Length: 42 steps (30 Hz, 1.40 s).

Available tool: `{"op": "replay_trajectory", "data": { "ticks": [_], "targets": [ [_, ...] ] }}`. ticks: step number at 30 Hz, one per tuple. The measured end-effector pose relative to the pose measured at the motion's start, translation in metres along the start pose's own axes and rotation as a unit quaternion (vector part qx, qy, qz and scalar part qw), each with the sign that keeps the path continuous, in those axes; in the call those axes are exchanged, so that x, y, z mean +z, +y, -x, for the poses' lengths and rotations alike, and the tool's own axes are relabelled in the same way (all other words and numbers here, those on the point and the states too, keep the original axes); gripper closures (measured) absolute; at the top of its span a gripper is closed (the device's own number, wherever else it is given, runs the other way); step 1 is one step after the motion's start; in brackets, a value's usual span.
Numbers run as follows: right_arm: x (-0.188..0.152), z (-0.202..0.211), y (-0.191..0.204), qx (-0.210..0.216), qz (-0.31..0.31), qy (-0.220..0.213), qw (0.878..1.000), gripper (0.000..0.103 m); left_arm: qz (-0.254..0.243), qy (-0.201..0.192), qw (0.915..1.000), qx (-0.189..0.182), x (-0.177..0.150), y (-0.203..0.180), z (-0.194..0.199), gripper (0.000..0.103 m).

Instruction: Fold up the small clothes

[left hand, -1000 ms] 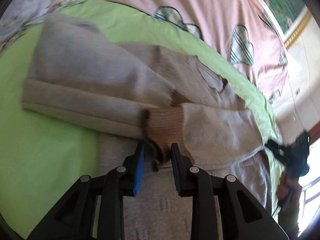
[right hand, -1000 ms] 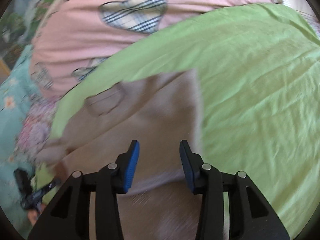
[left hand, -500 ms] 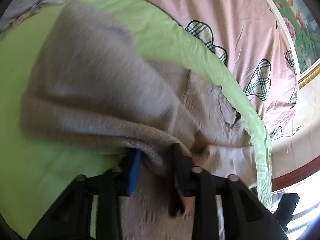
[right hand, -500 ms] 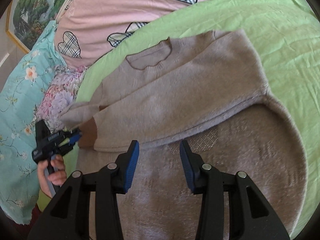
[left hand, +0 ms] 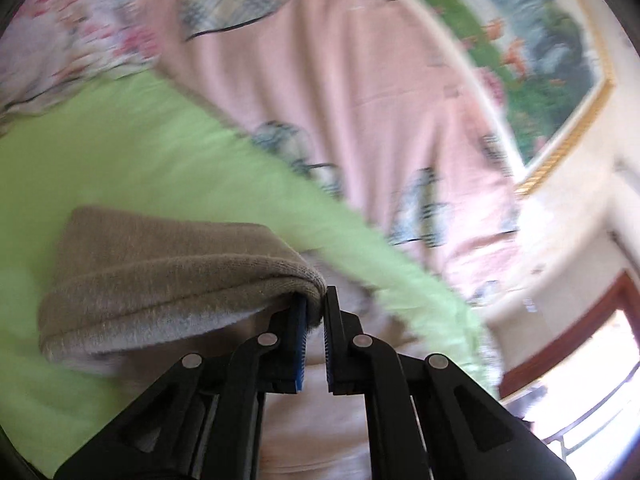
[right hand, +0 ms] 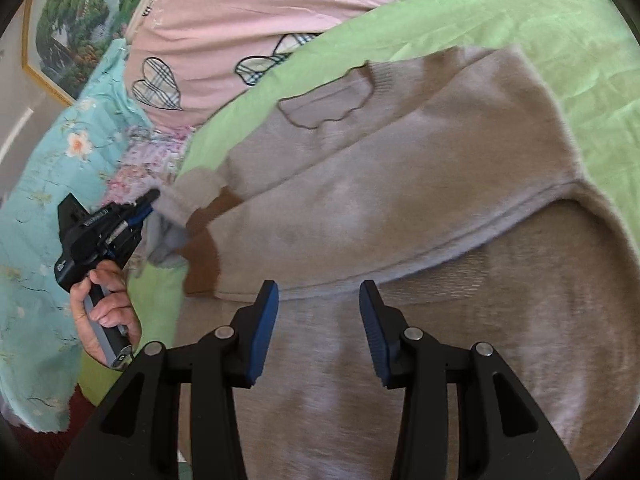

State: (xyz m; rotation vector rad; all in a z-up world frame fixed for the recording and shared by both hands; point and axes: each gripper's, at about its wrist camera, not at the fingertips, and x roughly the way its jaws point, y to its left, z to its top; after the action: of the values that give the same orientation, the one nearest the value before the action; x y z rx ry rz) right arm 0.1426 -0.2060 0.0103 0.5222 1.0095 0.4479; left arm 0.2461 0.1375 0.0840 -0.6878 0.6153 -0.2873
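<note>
A beige knit sweater (right hand: 400, 200) lies on the green sheet (right hand: 560, 40), neck hole away from me, one sleeve folded across the body with its brown cuff (right hand: 204, 248) at the left. My left gripper (left hand: 315, 308) is shut on the sweater's left edge (left hand: 180, 276) and holds it lifted off the sheet. In the right wrist view the left gripper (right hand: 148, 204) shows at the sweater's left side, held by a hand. My right gripper (right hand: 319, 300) is open and empty above the sweater's lower body.
A pink cover with plaid hearts (right hand: 280, 12) lies beyond the green sheet. A teal floral quilt (right hand: 36, 200) is at the left. A framed landscape picture (left hand: 540, 60) hangs on the wall. A window (left hand: 580, 380) is at the right.
My left gripper has closed on the sweater's edge and lifted it, its view tilting up toward the wall. My right gripper has pulled back and stays open over the sweater.
</note>
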Motion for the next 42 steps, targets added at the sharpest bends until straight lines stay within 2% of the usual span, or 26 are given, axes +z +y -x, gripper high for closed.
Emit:
{"op": "replay_trajectory", "data": {
  "ticks": [3,5,9,12,15,16,17,19,21,24,27,30,32,33,34,35,37,40,42],
  "targets": [
    [0.0,0.0,0.0,0.001,-0.004,-0.005,1.0,0.06,0.006,-0.01,0.9972,-0.074,-0.005,-0.032,-0.006,0.098],
    [-0.001,0.002,-0.002,-0.004,-0.007,-0.009,1.0,0.06,0.009,0.0,0.9949,-0.1,-0.013,-0.043,-0.015,0.098],
    [-0.002,0.005,-0.008,-0.013,-0.011,-0.011,1.0,0.06,0.005,0.058,0.9948,-0.083,-0.047,-0.051,-0.052,0.097],
    [-0.002,0.005,-0.012,-0.022,-0.013,-0.012,1.0,0.06,0.008,0.109,0.9924,-0.057,-0.077,-0.039,-0.079,0.097],
    [-0.003,0.003,-0.015,-0.022,-0.023,-0.009,0.999,0.059,0.008,0.154,0.9875,-0.033,-0.099,-0.023,-0.087,0.095],
    [-0.003,0.002,-0.012,-0.033,-0.014,-0.011,0.999,0.059,0.005,0.164,0.986,-0.028,-0.106,-0.017,-0.085,0.093],
    [-0.003,0.001,-0.01,-0.037,-0.009,-0.01,0.999,0.059,-0.002,0.176,0.9842,-0.02,-0.111,-0.014,-0.082,0.085],
    [-0.001,-0.002,-0.006,-0.033,-0.003,-0.007,0.999,0.059,-0.025,0.195,0.9805,0.003,-0.12,-0.009,-0.073,0.077],
    [0.004,-0.007,-0.001,-0.049,0.014,-0.009,0.999,0.058,-0.059,0.189,0.9797,0.03,-0.125,-0.006,-0.055,0.075],
    [0.013,-0.017,0.002,-0.07,0.035,-0.008,0.997,0.056,-0.098,0.156,0.9777,0.1,-0.122,0.01,-0.026,0.074],
    [0.025,-0.035,-0.003,-0.078,0.026,0.005,0.997,0.056,-0.097,0.118,0.9712,0.183,-0.111,0.035,-0.008,0.071],
    [0.031,-0.06,-0.006,-0.076,0.018,0.03,0.997,0.056,-0.088,0.112,0.9601,0.241,-0.102,0.06,-0.007,0.071],
    [0.032,-0.076,-0.002,-0.074,0.028,0.042,0.996,0.056,-0.081,0.109,0.9596,0.246,-0.095,0.071,-0.012,0.071],
    [0.032,-0.078,0.002,-0.075,0.035,0.045,0.996,0.063,-0.08,0.107,0.9591,0.25,-0.094,0.074,-0.016,0.071],
    [0.035,-0.076,0.004,-0.063,0.038,0.045,0.996,0.077,-0.081,0.103,0.9574,0.257,-0.092,0.075,-0.017,0.071],
    [0.039,-0.071,0.005,-0.041,0.032,0.044,0.998,0.094,-0.085,0.096,0.9546,0.269,-0.09,0.074,-0.019,0.071],
    [0.051,-0.038,0.008,-0.011,0.03,0.006,0.999,0.094,-0.092,0.083,0.9476,0.294,-0.087,0.071,-0.025,0.071],
    [0.07,0.023,0.004,0.003,0.032,-0.054,0.998,0.094,-0.073,0.08,0.9489,0.296,-0.087,0.078,-0.028,0.071],
    [0.077,0.05,-0.004,-0.006,0.029,-0.075,0.997,0.094,-0.065,0.073,0.9491,0.299,-0.089,0.078,-0.029,0.068]
  ]
}}
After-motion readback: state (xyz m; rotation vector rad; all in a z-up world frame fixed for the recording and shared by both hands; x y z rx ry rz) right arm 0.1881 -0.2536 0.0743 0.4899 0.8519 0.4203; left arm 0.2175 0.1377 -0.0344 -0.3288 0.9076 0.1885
